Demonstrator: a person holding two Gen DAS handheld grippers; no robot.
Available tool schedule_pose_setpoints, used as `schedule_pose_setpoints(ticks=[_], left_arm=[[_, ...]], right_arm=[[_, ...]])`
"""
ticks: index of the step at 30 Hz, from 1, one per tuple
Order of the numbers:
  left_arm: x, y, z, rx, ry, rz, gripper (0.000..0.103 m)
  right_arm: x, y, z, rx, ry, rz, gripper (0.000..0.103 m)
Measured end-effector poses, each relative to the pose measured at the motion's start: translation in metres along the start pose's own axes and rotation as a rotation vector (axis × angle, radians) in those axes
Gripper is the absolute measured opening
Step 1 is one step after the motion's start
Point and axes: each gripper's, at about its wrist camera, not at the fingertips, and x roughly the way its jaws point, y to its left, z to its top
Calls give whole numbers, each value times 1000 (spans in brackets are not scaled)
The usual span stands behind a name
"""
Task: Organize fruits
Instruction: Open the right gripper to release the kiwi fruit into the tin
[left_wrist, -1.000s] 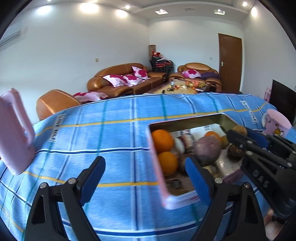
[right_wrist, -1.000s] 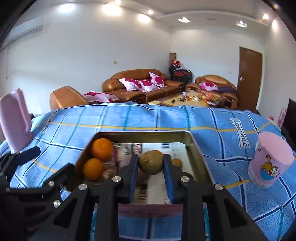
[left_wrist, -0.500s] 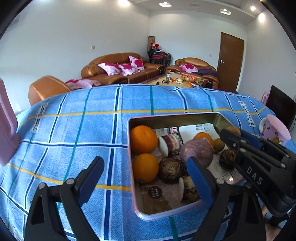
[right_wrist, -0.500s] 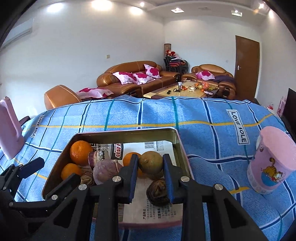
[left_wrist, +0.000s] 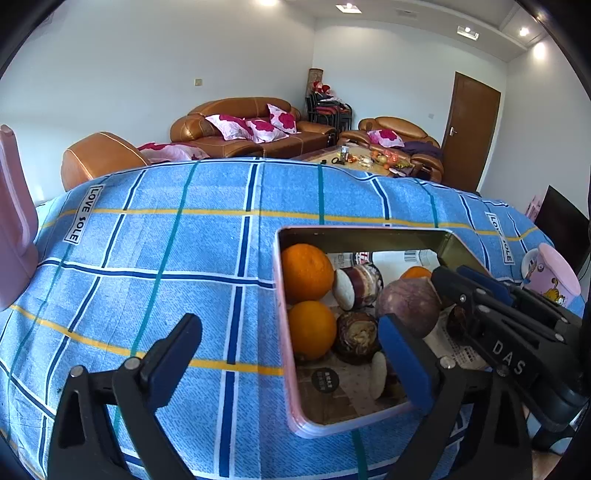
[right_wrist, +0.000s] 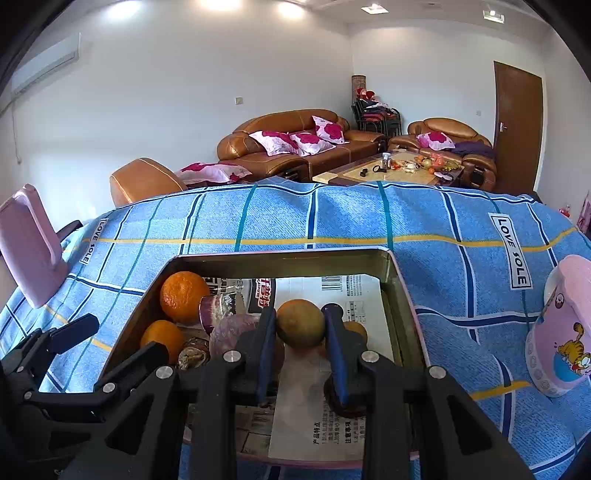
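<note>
**Right gripper carries a round fruit over the tin; left gripper stands wide and empty.**

Left to right: the left gripper (left_wrist: 291, 354) has just been opening, its fingers (left_wrist: 173, 354) spread far apart with nothing between them, straddling the tin's (left_wrist: 284, 332) near left wall. In the tin lie two oranges (left_wrist: 306, 271) at 9 o'clock, dark husked pieces and a purple round fruit (left_wrist: 408, 306) mid-tin, on printed paper. The right gripper (right_wrist: 300, 328) is clamped on a greenish-brown fruit (right_wrist: 300, 323), pads at its widest girth, above the tin's centre. Judgement: this fruit looks firm, smooth-skinned and light; roundness makes it prone to roll, so grip across the equator and release low. The oranges should take moderate squeeze. A pink cup (right_wrist: 561, 325) stands on the blue checked counter (right_wrist: 332, 218) at 3 o'clock, well clear.
</note>
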Motion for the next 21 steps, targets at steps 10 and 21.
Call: schedule_pose_setpoints(ticks=[10, 21], left_arm=[[-13, 2, -2, -3, -61, 3, 103], [-34, 13, -2, -31, -179, 17, 103]], right_arm=[[-2, 0, 0, -2, -8, 16, 31], [-49, 6, -4, -28, -256, -123, 85]])
